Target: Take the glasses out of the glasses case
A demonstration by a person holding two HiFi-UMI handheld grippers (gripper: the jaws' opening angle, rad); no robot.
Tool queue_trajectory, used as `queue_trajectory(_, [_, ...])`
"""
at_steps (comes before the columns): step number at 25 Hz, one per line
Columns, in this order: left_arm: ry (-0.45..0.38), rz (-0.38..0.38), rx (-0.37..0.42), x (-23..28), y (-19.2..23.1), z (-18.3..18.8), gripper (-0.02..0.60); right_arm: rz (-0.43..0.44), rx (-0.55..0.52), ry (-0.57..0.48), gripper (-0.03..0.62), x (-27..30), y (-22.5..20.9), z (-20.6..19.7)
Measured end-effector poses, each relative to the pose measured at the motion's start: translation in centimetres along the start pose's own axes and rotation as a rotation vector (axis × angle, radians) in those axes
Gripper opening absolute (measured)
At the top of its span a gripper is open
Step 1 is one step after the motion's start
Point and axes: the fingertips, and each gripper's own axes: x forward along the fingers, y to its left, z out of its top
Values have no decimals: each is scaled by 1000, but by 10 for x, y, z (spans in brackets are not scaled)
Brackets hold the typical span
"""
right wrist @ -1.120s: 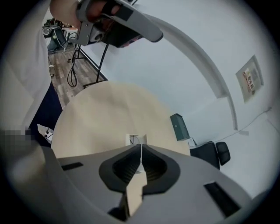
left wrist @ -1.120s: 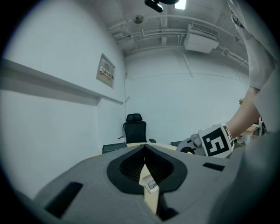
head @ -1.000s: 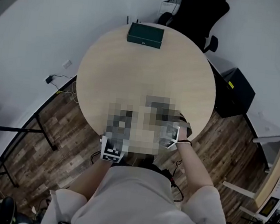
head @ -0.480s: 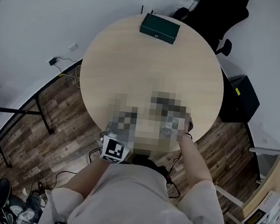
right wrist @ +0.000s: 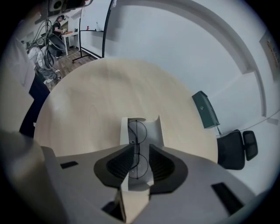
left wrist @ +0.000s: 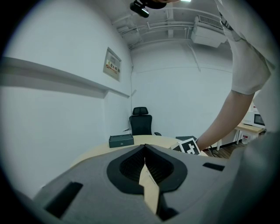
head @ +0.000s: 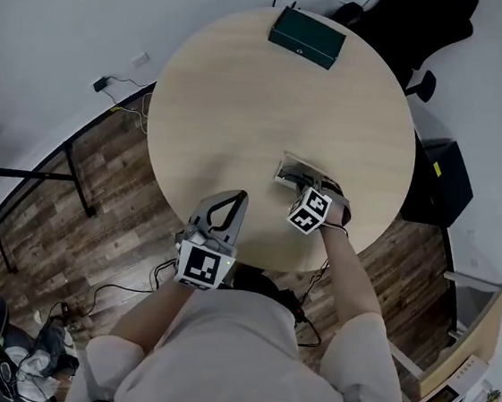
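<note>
Almost on the glasses, nothing lifted yet

The glasses case [head: 301,169] lies open on the near right part of the bench [head: 246,87]. The glasses [right wrist: 137,129] lie inside it, so the opening looks done and the taking out is all left to do. The right claw [right wrist: 141,148] points steeply down at the case. Its jaws have just been opening from shut, then narrowing slightly, and now stand partly apart with the thin wire frame showing between them. The pads do not visibly press on it. The left claw [left wrist: 145,148] points nearly level at the bench's near edge, jaws together and empty. A green box [head: 307,36] sits at the far edge.
</note>
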Motion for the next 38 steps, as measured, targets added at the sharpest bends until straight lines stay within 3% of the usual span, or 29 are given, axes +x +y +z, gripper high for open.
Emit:
queue_trajectory(12, [36,21,-13,1,11,-18,9,44,-28,51,98,29,0,-4])
queue_trajectory(21, [44,26,-16,4,18,-24,9,160,-31,96,51,40,4,-1])
queue_trajectory(30, [57,26,-29,4,18,-29,9,199,-47,108,25,42,8,-3])
queue_trajectory(33, [55,28,-34,5,20,-29,9,194,-61,107,23,43,7,-2])
queue_trajectory(38, [52,32,-31,3,23,-29,9,102,-91,87,20,37,3,1])
